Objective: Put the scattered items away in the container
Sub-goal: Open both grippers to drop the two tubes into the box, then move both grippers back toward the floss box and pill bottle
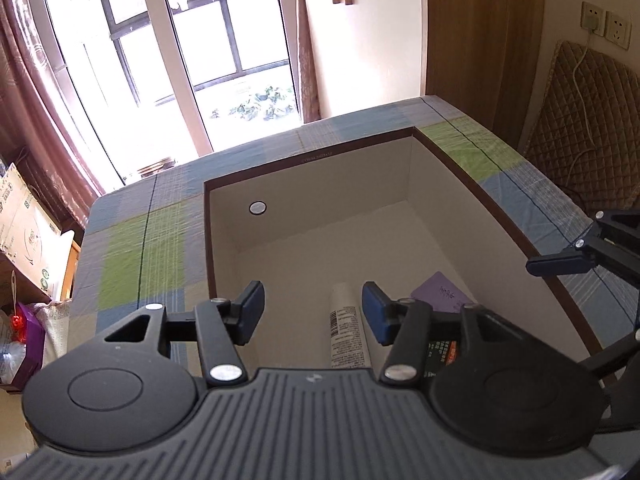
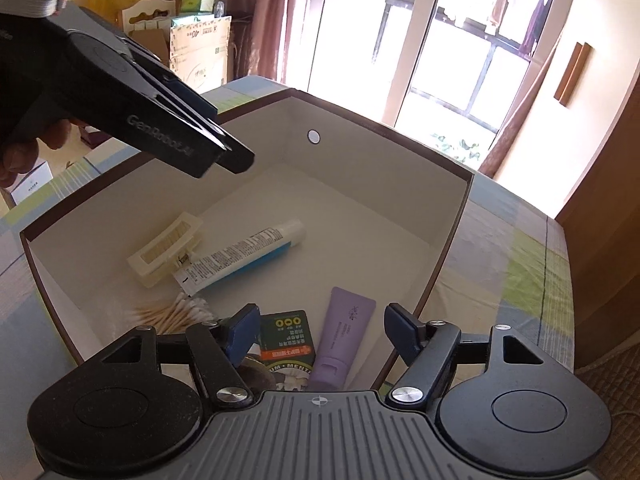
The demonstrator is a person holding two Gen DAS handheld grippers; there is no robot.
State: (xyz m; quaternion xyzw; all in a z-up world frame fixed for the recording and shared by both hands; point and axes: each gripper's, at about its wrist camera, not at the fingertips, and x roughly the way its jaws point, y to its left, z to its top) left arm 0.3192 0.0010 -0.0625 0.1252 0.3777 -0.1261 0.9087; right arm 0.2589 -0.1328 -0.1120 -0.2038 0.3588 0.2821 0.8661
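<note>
The left claw is seen spread wide with nothing between its blue pads, held over the near part of the box. The right claw is likewise spread and empty, poised over the box's near edge; in the left wrist view it is glimpsed at 3 o'clock above the box's right rim. "GenRobot.AI" is read on the side of the left claw's body in the right wrist view, at 10 o'clock, with a hand gripping it.

Between the right claw's pads, a green carton with a "000" mark and an orange band is seen lying flat; its small print is not legible. Just right of it a lilac tube is laid cap toward the camera, with faint unreadable script. Below the carton a round tin lettered "MENT…" is partly hidden. At 9 o'clock a bundle of cotton swabs is seen on the box floor. Further out, at 11 o'clock, a white tube with a blue stripe and dense black print is laid diagonally, touching a cream rectangular filter frame.

The box is white inside with a dark brown rim and a round silver stud on its far wall. It is set on a surface covered by a blue, green and white checked cloth. Cardboard cartons are stacked at 11 o'clock by the window; "40" is printed on one.
</note>
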